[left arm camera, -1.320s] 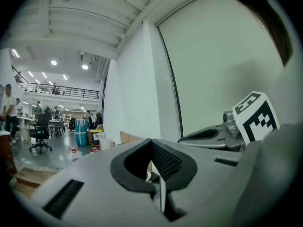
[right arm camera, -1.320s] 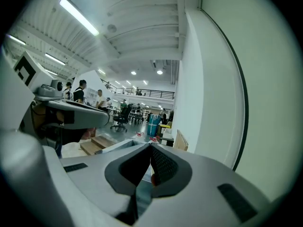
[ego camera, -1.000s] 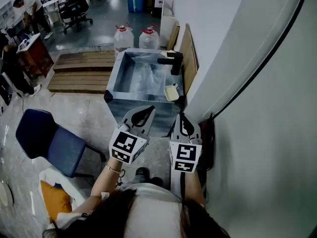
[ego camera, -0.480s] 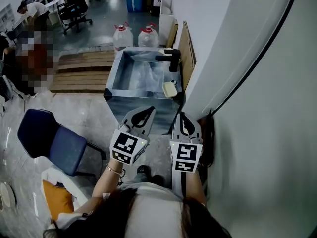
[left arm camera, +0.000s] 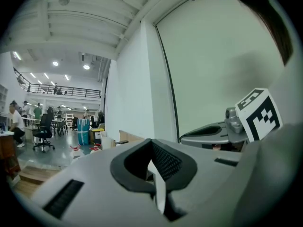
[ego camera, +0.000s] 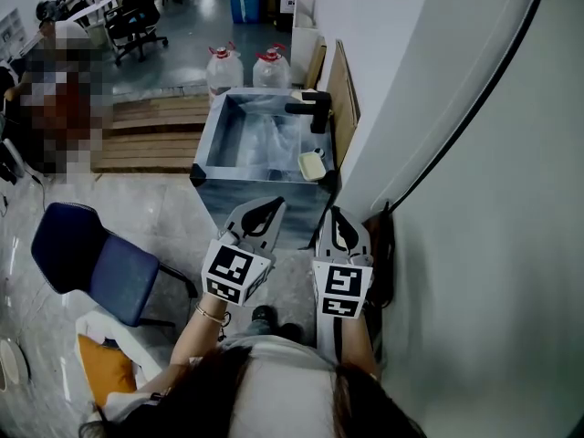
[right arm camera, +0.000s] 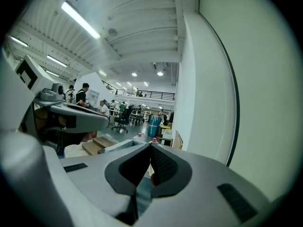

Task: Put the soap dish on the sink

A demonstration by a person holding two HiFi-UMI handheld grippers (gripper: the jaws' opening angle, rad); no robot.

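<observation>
A white wall (ego camera: 474, 199) rises at right; a blue chair (ego camera: 87, 258) and wooden pallets (ego camera: 151, 133) stand on glossy grey floor (ego camera: 137, 199).

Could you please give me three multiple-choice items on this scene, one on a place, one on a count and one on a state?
1. Where does the soap dish lie?
A. on the blue chair
B. on the near right corner of the sink
C. on the floor

2. How many red-capped water jugs stand beyond the sink?
A. one
B. two
C. four

3. How do the jaws of the left gripper and the right gripper stand?
A. together, holding nothing
B. wide apart
C. closed on the soap dish

Answers:
1. B, the head view shows it on the rim there.
2. B, two stand side by side.
3. A, each gripper view shows its jaws meeting with nothing between.
</observation>
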